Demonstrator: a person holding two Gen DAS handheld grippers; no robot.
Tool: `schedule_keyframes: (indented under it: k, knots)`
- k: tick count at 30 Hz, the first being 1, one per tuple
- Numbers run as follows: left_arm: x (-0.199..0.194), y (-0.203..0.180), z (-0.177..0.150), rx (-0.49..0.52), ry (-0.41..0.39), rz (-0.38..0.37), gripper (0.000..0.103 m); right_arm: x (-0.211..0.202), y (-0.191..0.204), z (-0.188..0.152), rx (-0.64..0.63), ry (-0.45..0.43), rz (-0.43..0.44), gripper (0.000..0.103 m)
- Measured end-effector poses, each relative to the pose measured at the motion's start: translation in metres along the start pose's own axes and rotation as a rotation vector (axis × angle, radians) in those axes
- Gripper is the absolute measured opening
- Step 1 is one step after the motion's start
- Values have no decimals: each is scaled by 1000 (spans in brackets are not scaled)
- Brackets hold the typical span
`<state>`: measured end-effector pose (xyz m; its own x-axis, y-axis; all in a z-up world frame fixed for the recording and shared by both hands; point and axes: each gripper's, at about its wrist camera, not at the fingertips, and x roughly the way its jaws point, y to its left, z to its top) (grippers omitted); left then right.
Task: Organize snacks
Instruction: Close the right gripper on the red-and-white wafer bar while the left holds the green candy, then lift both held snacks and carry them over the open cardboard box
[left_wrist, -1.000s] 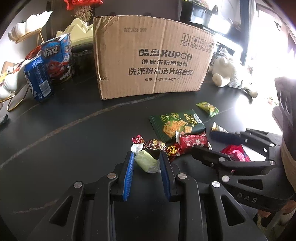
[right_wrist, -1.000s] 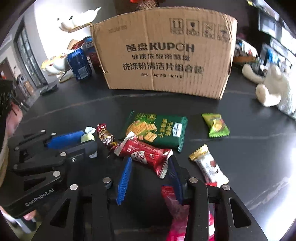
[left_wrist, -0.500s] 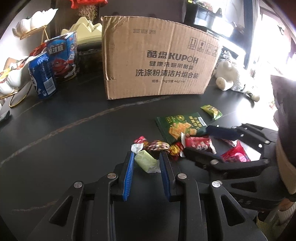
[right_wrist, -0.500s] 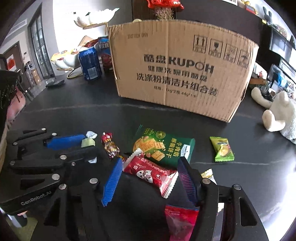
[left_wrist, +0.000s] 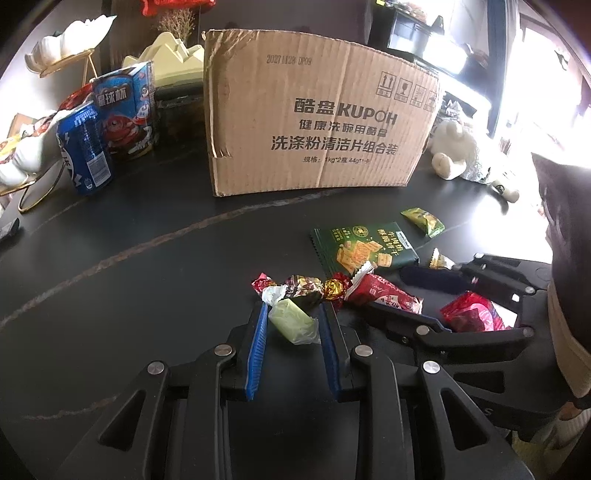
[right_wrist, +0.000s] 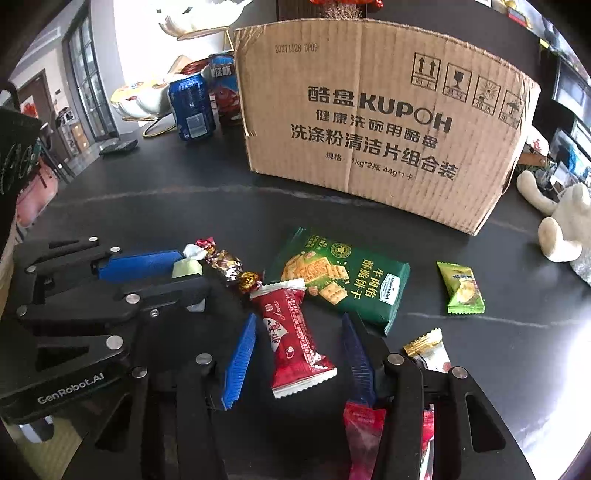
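Swung round since a second ago, the red snack packet (right_wrist: 293, 338) now lies lengthwise between the closing right gripper (right_wrist: 299, 332), pads not yet pressing.
Left gripper (left_wrist: 293, 325) clenches a pale green candy (left_wrist: 291, 325); behind, the cardboard box (right_wrist: 384, 125) reads "KUPOH".

8 snacks (right_wrist: 341, 278), 1 box (right_wrist: 384, 125), 1 can (right_wrist: 192, 107)

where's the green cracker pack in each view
Left wrist view: the green cracker pack lies right of centre, beyond the candies.
Right wrist view: it lies just right of centre, beyond the red snack bar.
Shared landmark: the cardboard box behind it.
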<state>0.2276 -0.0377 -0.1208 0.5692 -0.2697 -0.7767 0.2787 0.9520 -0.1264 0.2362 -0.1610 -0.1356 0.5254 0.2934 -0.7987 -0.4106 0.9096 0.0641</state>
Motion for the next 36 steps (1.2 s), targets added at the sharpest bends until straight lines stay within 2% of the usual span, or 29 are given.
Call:
schedule_keyframes:
  k: [1, 4, 10, 19, 27, 36]
  knots:
    - [0, 0, 0, 2, -1, 2, 28, 1, 0, 0, 1, 6, 5, 38]
    - [-1, 0, 0, 0, -4, 8, 28, -1, 1, 0, -2, 2, 2, 24]
    - [-11, -4, 2, 3, -24, 20, 28, -6, 1, -1, 17, -4, 7, 23]
    - [-33, -11, 9, -1, -62, 34, 28, -35, -5, 5, 74, -73, 19, 23]
    - [-62, -16, 29, 11, -124, 47, 28, -73, -8, 23, 111, -168, 3, 23]
    - [-97, -26, 58, 44, -201, 40, 28, -111, -18, 49, 136, -237, -27, 23]
